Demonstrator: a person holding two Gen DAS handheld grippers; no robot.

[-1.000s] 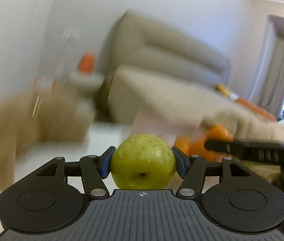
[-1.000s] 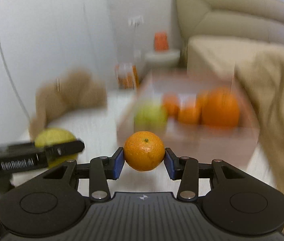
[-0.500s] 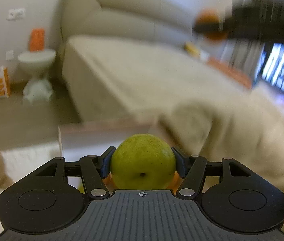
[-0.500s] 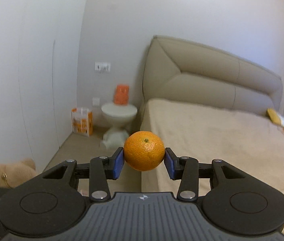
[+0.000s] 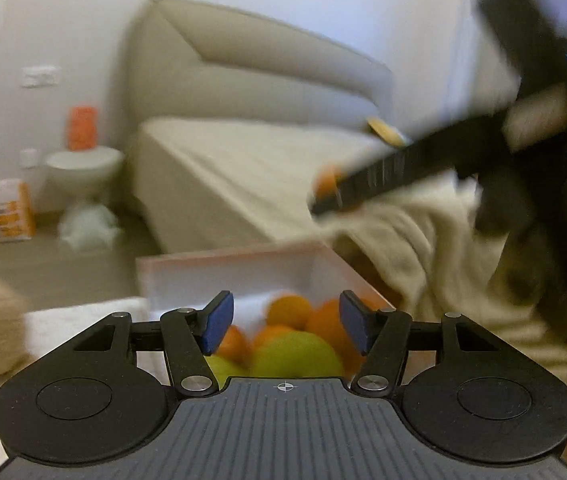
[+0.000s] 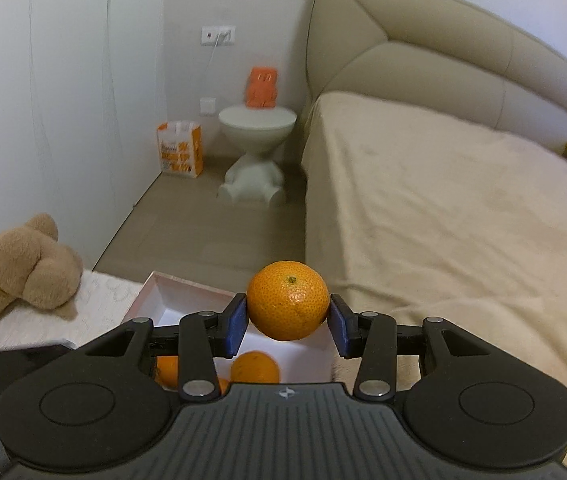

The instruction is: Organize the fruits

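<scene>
Two grippers work over the box point(image 6: 145, 292). Right gripper point(image 6: 288, 320) fingers clamp a mandarin point(image 6: 288, 306) for dropping in. Left gripper point(image 5: 286, 322) fingers, empty, are narrowing above the green fruit point(image 5: 297, 354) below them.

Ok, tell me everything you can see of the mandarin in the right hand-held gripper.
The mandarin is round and a little flattened, bright orange, with finely pitted, slightly glossy peel and a small greenish stem scar facing up and toward the camera. It looks whole and unmarked. The right hand-held gripper clamps it at its two sides between the blue pads; nothing else touches it. It hangs in the air above the far end of the white box, where other oranges lie below it.
</scene>
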